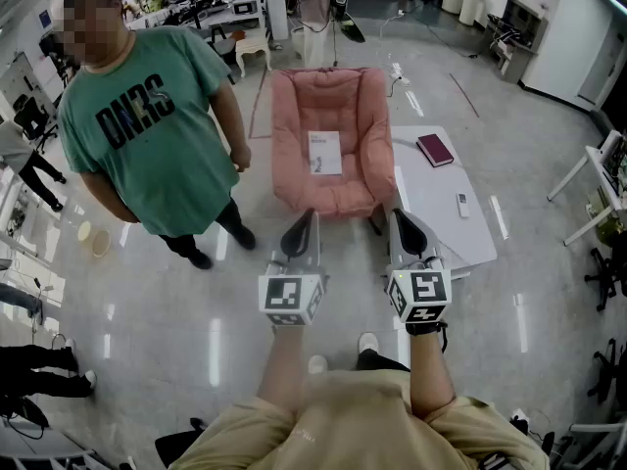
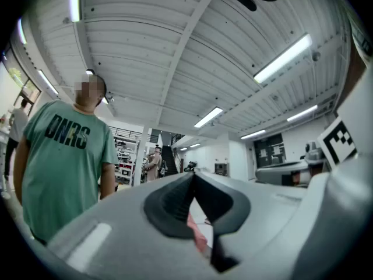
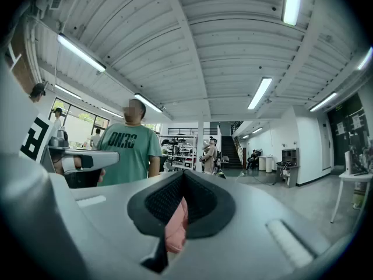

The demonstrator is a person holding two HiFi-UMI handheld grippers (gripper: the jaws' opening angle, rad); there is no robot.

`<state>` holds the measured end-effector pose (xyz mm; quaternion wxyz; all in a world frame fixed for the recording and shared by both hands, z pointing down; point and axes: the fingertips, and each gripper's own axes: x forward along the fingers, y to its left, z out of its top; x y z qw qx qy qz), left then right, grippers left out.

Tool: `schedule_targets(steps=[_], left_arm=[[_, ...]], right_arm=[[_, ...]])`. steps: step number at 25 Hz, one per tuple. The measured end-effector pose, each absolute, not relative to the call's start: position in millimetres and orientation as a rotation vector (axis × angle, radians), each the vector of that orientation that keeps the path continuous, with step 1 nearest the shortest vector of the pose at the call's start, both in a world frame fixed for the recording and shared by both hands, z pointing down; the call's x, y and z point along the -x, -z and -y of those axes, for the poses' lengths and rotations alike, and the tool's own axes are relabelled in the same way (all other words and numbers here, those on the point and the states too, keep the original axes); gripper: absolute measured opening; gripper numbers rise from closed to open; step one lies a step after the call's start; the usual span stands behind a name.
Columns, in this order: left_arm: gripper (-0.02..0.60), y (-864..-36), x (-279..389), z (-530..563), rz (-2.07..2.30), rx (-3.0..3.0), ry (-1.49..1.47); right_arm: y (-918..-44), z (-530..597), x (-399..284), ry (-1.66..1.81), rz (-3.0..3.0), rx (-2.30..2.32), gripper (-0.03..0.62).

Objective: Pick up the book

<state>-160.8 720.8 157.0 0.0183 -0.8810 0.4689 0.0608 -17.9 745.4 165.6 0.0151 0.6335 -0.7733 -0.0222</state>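
Note:
A white book lies flat on the seat of a pink armchair. A dark red book rests on the low white table to the chair's right. My left gripper is held level in front of the chair's front edge, shut and empty. My right gripper hovers over the table's near left corner, also shut with nothing in it. In the left gripper view the jaws meet, with a sliver of pink chair below them. In the right gripper view the jaws are likewise shut.
A person in a green T-shirt stands on the floor left of the chair. A small remote lies on the table. Another person stands behind the chair, near a white stool. Desks and chairs line the room's edges.

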Motion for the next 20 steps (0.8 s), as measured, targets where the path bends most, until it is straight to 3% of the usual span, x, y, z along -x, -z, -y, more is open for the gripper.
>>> schedule_targets(steps=[12,20], left_arm=[[0.002,-153.3,46.2,-651.5,-1.519,2.685,-0.144],[0.002,-178.0,1.6,-624.2,-1.575,2.659,-0.114]], right_arm=[[-142.7,-664.4,-84.9,0.085,2.577,-1.895,0.003],[-168.4,-630.1,-116.2,0.024,2.738,-1.781,0.003]])
